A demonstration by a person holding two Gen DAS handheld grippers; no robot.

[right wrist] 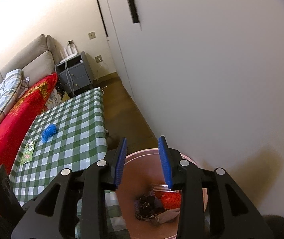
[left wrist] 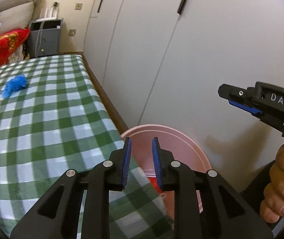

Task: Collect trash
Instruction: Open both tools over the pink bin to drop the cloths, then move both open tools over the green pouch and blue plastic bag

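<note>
A pink bin (left wrist: 167,137) stands on the floor beside the table; in the right wrist view the bin (right wrist: 134,177) holds red, dark and white trash (right wrist: 160,203). A crumpled blue piece of trash (left wrist: 15,85) lies on the green checked tablecloth (left wrist: 42,119), also seen in the right wrist view (right wrist: 49,131). A green packet (right wrist: 28,152) lies near it. My left gripper (left wrist: 141,147) is open and empty over the table corner and bin rim. My right gripper (right wrist: 143,147) is open and empty above the bin; it also shows from the side in the left wrist view (left wrist: 227,96).
White wardrobe doors (left wrist: 191,49) stand right behind the bin. A grey nightstand (right wrist: 74,75) and a bed with a red blanket (right wrist: 18,115) lie beyond the table. A strip of brown floor (right wrist: 126,115) runs between table and wardrobe.
</note>
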